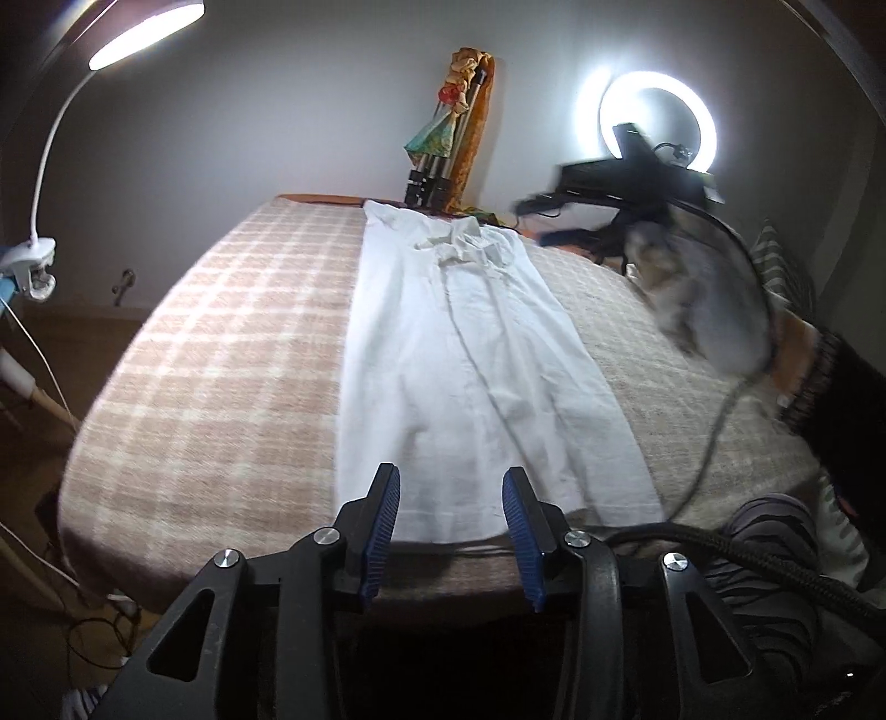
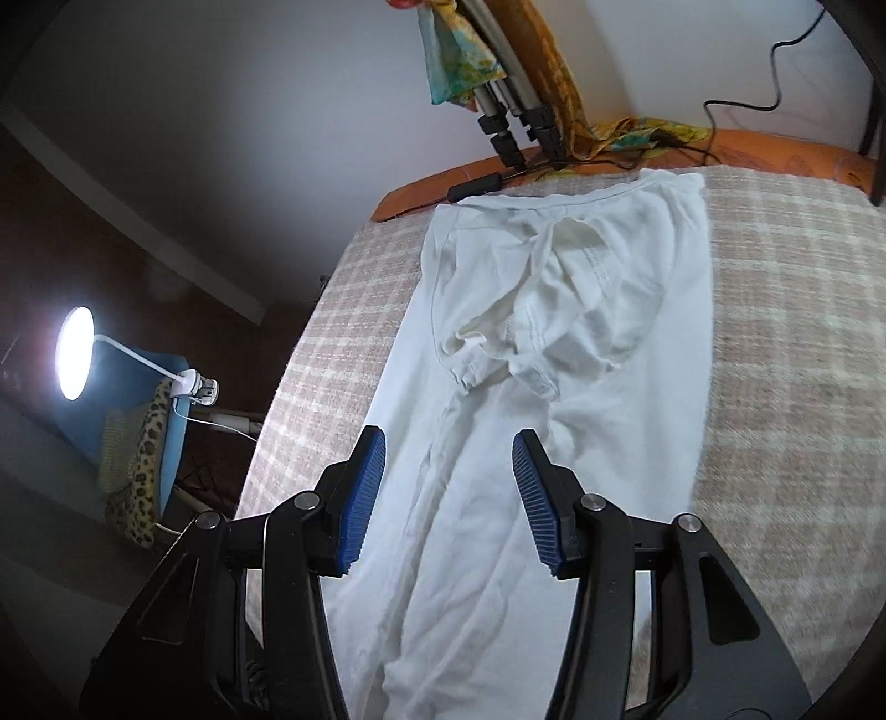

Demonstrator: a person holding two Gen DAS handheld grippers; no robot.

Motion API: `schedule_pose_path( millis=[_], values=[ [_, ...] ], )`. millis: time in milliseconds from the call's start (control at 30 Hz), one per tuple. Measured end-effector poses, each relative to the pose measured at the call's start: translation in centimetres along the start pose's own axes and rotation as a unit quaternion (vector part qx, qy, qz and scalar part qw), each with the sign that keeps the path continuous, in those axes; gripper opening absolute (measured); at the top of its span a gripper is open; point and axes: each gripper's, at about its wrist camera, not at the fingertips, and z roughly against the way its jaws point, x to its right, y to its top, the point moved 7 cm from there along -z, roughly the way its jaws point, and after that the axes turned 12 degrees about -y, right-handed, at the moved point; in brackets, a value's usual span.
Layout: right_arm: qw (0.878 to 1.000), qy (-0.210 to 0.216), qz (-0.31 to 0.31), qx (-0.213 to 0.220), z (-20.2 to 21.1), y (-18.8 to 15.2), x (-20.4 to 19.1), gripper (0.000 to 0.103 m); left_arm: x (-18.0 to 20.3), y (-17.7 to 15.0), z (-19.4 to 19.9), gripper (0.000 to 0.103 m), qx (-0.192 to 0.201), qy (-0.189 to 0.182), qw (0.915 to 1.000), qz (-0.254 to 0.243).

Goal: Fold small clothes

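A white garment [image 1: 454, 332] lies as a long narrow strip down the middle of a pink-and-cream checked blanket [image 1: 221, 332]. My left gripper [image 1: 451, 476] hovers over its near hem, jaws open, with nothing between the blue pads. In the right wrist view the garment [image 2: 609, 415] shows its sleeves tucked inward and rumpled near the far end. My right gripper [image 2: 449, 437] is above the strip's middle, also open and empty. A blurred grey sleeve [image 1: 703, 299] carrying that gripper appears at the upper right of the left wrist view.
A clamp lamp [image 1: 144, 33] shines at the left and a ring light [image 1: 659, 122] at the back right. A tripod draped with colourful cloth [image 2: 509, 111] leans on the far wall, with cables [image 2: 554, 166] at the blanket's [image 2: 775, 332] far edge. A dark cable [image 1: 720, 421] trails right.
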Motion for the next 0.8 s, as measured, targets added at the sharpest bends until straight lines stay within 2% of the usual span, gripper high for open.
schedule_pose_path(
  millis=[133, 233, 333, 433, 533, 667, 800],
  values=[
    [1.000, -0.026, -0.003, -0.001, 3.7, -4.4, 1.3, 0.051, -1.7, 0.7, 0.1, 0.040, -0.016, 0.029, 0.9990, -0.030],
    [0.999, -0.043, -0.002, -0.019, 5.4, -9.3, 1.9, 0.051, -3.1, 0.6, 0.3, 0.040, -0.029, 0.054, 0.9968, -0.051],
    [0.998, -0.051, 0.000, -0.048, 5.9, -14.7, 2.5, 0.051, -5.0, -0.1, -0.5, 0.040, -0.061, 0.054, 0.9961, -0.034],
    [0.996, -0.045, -0.006, -0.080, 5.2, -18.9, 2.6, 0.051, -5.7, -0.8, -1.4, 0.040, -0.085, 0.044, 0.9953, -0.018],
    [0.995, -0.047, -0.009, -0.093, 4.6, -21.9, 2.8, 0.051, -5.7, -1.3, -2.2, 0.040, -0.099, 0.016, 0.9950, 0.005],
    [0.994, -0.035, -0.031, -0.102, 4.3, -24.1, 3.2, 0.051, -6.3, -1.8, -2.9, 0.040, -0.109, -0.017, 0.9923, 0.056],
    [0.995, -0.019, -0.040, -0.094, 4.4, -24.6, 3.2, 0.051, -6.9, -2.0, -3.2, 0.040, -0.108, -0.035, 0.9892, 0.093]
  ],
)
